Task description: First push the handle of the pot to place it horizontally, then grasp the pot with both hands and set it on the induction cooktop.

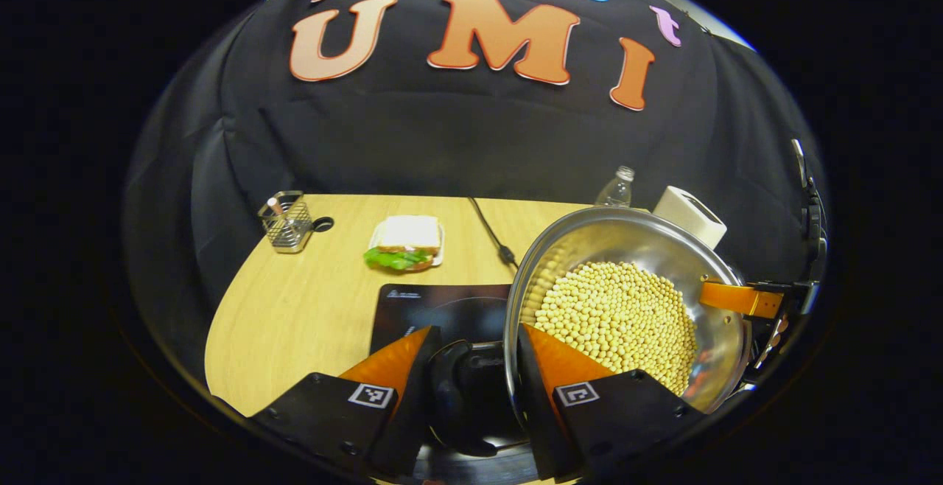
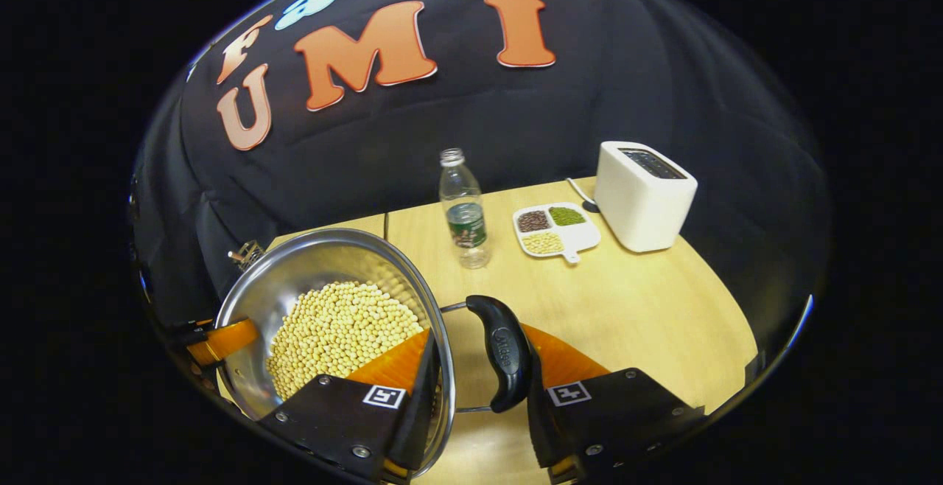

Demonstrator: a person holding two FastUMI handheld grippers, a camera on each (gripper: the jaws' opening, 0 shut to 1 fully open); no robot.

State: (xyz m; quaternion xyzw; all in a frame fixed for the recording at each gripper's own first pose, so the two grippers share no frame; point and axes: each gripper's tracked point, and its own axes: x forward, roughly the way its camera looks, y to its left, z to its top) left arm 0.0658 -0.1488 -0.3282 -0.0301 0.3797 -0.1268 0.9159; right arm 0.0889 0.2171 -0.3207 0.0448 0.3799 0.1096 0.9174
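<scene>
Two grippers hold a shiny round steel pot (image 1: 663, 249) full of yellow beans (image 1: 619, 315) over the light wooden surface (image 1: 295, 308).

The pot sits above the right edge of the flat black induction cooktop (image 1: 435, 308). The left gripper (image 1: 471, 367) has one finger inside the pot rim and one outside its black handle (image 1: 460, 389); I cannot tell if both press. The right gripper (image 2: 479, 367) does the same at the other black handle (image 2: 501, 352). Farther back stand a white toaster (image 2: 644, 194), a clear plastic bottle (image 2: 463, 208), a sandwich (image 1: 407, 243), a white tray of beans (image 2: 556, 228) and a wire basket (image 1: 287, 221).
</scene>
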